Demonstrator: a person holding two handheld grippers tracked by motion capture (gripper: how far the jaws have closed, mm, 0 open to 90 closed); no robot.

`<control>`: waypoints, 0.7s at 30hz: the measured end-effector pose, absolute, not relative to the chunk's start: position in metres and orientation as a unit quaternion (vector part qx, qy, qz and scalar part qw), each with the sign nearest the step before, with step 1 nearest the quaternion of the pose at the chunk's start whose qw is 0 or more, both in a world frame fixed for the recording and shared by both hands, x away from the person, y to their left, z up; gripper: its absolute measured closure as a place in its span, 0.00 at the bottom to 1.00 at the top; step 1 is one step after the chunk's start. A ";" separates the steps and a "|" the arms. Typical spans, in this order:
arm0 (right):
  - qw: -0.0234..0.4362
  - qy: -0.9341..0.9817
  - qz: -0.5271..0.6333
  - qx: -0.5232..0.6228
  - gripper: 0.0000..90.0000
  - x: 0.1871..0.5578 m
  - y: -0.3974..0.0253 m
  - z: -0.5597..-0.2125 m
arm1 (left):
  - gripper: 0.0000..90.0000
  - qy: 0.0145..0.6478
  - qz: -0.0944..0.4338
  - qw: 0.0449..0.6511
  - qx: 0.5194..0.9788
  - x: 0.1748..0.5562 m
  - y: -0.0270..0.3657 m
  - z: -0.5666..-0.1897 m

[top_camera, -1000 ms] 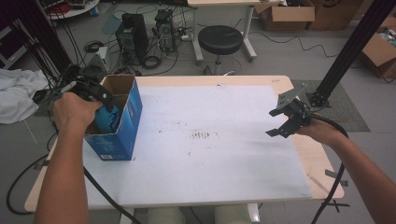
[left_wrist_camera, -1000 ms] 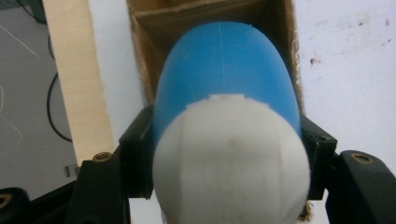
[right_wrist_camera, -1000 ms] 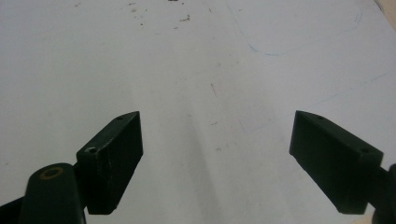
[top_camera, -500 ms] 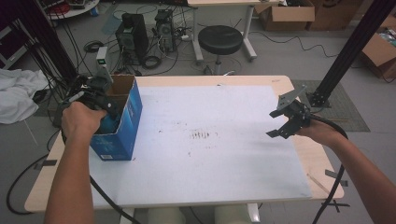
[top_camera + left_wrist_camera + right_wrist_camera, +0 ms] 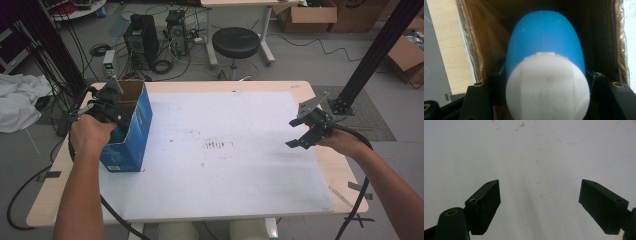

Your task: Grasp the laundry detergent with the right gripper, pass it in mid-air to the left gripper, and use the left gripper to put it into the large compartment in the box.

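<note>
A blue cardboard box (image 5: 134,134) stands open-topped at the table's left. My left gripper (image 5: 116,111) reaches down into its opening. In the left gripper view that gripper (image 5: 546,83) is shut on a rounded blue object with a white end (image 5: 545,62), and the box's brown inner walls (image 5: 475,47) rise on both sides. Over the right part of the white sheet (image 5: 225,165), my right gripper (image 5: 301,133) hovers open. The right gripper view shows its jaws (image 5: 540,203) wide apart with nothing between them, bare sheet (image 5: 531,157) below.
The sheet covers most of a light wooden table (image 5: 345,180). A black post (image 5: 372,55) rises beyond the right edge. A stool (image 5: 235,42), computer cases (image 5: 142,32) and cables lie on the floor behind. A cable (image 5: 115,217) trails off the front-left.
My left gripper has swung from the box's near side to over its open top, and the blue object has gone down inside. The right gripper has stayed in place.
</note>
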State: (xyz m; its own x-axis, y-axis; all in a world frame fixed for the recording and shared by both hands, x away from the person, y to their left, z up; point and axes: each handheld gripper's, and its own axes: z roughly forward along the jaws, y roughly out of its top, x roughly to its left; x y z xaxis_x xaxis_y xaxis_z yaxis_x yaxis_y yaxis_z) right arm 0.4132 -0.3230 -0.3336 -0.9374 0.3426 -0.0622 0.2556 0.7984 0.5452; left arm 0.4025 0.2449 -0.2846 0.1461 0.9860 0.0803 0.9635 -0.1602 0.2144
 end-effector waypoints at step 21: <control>0.077 0.947 0.271 0.157 0.19 0.411 -0.322 -0.334 | 0.41 0.649 0.085 0.063 0.754 0.402 0.248 -0.284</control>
